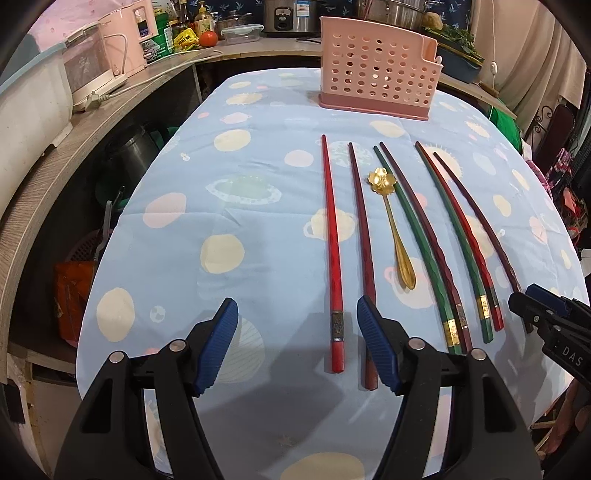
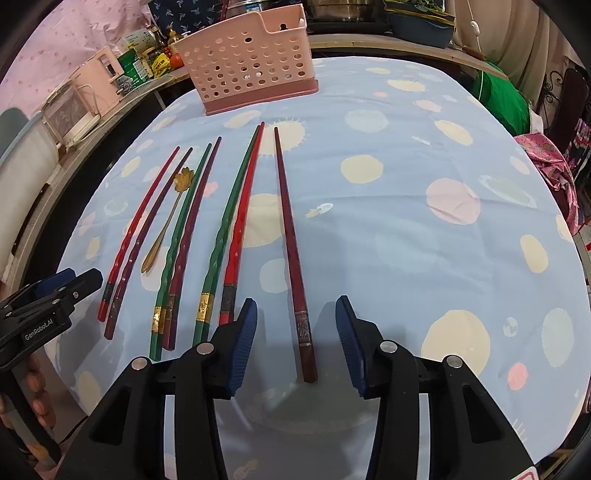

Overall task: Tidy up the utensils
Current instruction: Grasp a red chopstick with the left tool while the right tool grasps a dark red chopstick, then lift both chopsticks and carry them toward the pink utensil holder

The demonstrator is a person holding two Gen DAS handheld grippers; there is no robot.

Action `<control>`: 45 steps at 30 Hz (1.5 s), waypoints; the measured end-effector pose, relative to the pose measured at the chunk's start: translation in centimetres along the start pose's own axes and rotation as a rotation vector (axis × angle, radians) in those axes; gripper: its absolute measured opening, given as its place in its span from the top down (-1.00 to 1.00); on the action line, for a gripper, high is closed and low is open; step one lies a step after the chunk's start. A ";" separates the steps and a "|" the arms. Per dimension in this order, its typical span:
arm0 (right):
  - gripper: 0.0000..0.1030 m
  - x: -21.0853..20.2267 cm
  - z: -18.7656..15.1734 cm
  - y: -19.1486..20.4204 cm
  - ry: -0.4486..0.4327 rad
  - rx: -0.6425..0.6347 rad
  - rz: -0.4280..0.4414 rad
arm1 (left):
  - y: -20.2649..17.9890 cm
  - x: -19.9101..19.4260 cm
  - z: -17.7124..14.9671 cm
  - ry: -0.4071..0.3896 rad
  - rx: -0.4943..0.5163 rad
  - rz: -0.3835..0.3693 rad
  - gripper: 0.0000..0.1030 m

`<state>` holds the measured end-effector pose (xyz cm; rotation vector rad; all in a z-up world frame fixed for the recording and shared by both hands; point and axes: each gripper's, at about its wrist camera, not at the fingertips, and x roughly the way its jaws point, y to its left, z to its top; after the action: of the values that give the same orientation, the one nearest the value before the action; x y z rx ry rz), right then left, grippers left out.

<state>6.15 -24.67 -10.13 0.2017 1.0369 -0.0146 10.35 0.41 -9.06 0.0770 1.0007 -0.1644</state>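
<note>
Several red, dark red and green chopsticks lie side by side on the blue patterned tablecloth [image 1: 221, 229], with a gold flower-bowl spoon [image 1: 391, 221] among them. A pink perforated utensil holder [image 1: 376, 79] stands upright at the far end; it also shows in the right wrist view [image 2: 247, 62]. My left gripper [image 1: 297, 343] is open, its jaws either side of the handle end of a bright red chopstick [image 1: 332, 258]. My right gripper [image 2: 295, 343] is open around the handle end of the rightmost dark red chopstick [image 2: 291, 243]. Neither touches a utensil.
A wooden counter [image 1: 55, 177] curves along the left with white and pink appliances, bottles and a tomato. Pots and a rice cooker [image 1: 291, 16] stand behind the holder. Green and pink cloth [image 2: 546, 155] lies at the right. The table's right half [image 2: 424, 221] holds only cloth.
</note>
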 end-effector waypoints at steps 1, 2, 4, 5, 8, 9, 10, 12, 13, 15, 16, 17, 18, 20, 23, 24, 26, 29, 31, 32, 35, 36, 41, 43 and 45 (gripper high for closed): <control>0.24 0.0 -0.1 0.0 -0.001 -0.001 -0.001 | -0.1 0.0 -0.1 0.002 0.002 -0.002 -0.23; 0.27 -0.1 -0.2 -0.1 -0.002 -0.001 -0.001 | -0.1 0.0 -0.2 0.003 0.003 -0.003 -0.23; 0.30 -0.1 -0.3 -0.1 -0.005 -0.002 -0.003 | -0.3 0.1 -0.4 0.009 0.008 -0.004 -0.23; 0.32 -0.1 -0.3 -0.1 -0.005 -0.002 -0.003 | -0.3 0.1 -0.5 0.012 0.008 -0.006 -0.23; 0.39 -0.2 -0.4 -0.2 -0.006 -0.001 -0.004 | -0.4 0.2 -0.7 0.020 0.009 -0.011 -0.23; 0.41 -0.2 -0.4 -0.2 -0.006 -0.003 -0.005 | -0.4 0.3 -0.8 0.022 0.009 -0.013 -0.20; 0.44 -0.2 -0.5 -0.2 -0.006 -0.003 -0.006 | -0.4 0.3 -0.8 0.025 0.007 -0.015 -0.19; 0.48 -0.3 -0.6 -0.3 -0.006 -0.003 -0.007 | -0.4 0.4 -1.0 0.034 0.002 -0.021 -0.11; 0.51 -0.3 -0.6 -0.2 -0.006 -0.003 -0.007 | -0.3 0.4 -1.1 0.037 -0.001 -0.026 -0.09; 0.55 -0.3 -0.7 -0.3 -0.006 -0.004 -0.008 | -0.2 0.6 -1.2 0.048 -0.008 -0.032 0.00; 0.57 -0.3 -0.7 -0.3 -0.007 -0.004 -0.009 | -0.2 0.7 -1.3 0.055 -0.011 -0.041 0.04; 0.60 -0.4 -0.7 -0.3 -0.007 -0.003 -0.010 | -0.2 0.9 -1.3 0.061 -0.013 -0.044 0.12; 0.61 -0.4 -0.8 -0.4 -0.006 -0.001 -0.009 | -0.1 0.9 -1.4 0.064 -0.015 -0.044 0.16; 0.66 -0.5 -0.9 -0.4 -0.005 -0.001 -0.009 | -0.2 0.9 -1.4 0.060 -0.014 -0.047 0.21; 0.71 -0.5 -0.9 -0.5 -0.005 0.000 -0.008 | -0.3 0.8 -1.5 0.059 -0.010 -0.048 0.32; 0.71 -0.5 -1.0 -0.5 -0.004 0.000 -0.007 | -0.4 0.8 -1.5 0.058 -0.005 -0.048 0.38; 0.73 -0.5 -1.0 -0.5 -0.005 0.000 -0.007 | -0.4 0.8 -1.6 0.057 -0.002 -0.051 0.41; 0.76 -0.4 -1.0 -0.4 -0.004 -0.002 -0.006 | -0.4 0.9 -1.5 0.057 -0.005 -0.056 0.48; 0.78 -0.5 -1.1 -0.5 -0.003 -0.002 -0.005 | -0.4 0.9 -1.4 0.058 -0.006 -0.060 0.62; 0.81 -0.5 -1.1 -0.4 -0.002 -0.002 -0.003 | -0.4 0.9 -1.4 0.059 -0.009 -0.064 0.73; 0.82 -0.5 -1.2 -0.3 0.001 -0.003 0.002 | -0.2 0.9 -1.4 0.063 -0.016 -0.078 0.84; 0.83 -0.5 -1.2 -0.3 0.002 -0.003 0.004 | -0.2 0.9 -1.4 0.065 -0.017 -0.082 0.85; 0.84 -0.7 -1.2 0.0 0.008 -0.003 0.021 | -0.3 0.5 -1.4 0.064 -0.016 -0.093 0.85; 0.84 -1.0 -1.1 0.1 0.002 -0.004 0.025 | -0.2 0.2 -1.2 0.059 -0.023 -0.097 0.86; 0.84 -1.4 -1.0 0.1 -0.008 -0.003 0.031 | 0.0 -0.4 -1.0 0.052 -0.032 -0.105 0.86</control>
<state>4.59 -24.49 -9.35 0.2147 1.0256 0.0137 9.32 0.54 -9.28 -0.0010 1.0595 -0.2432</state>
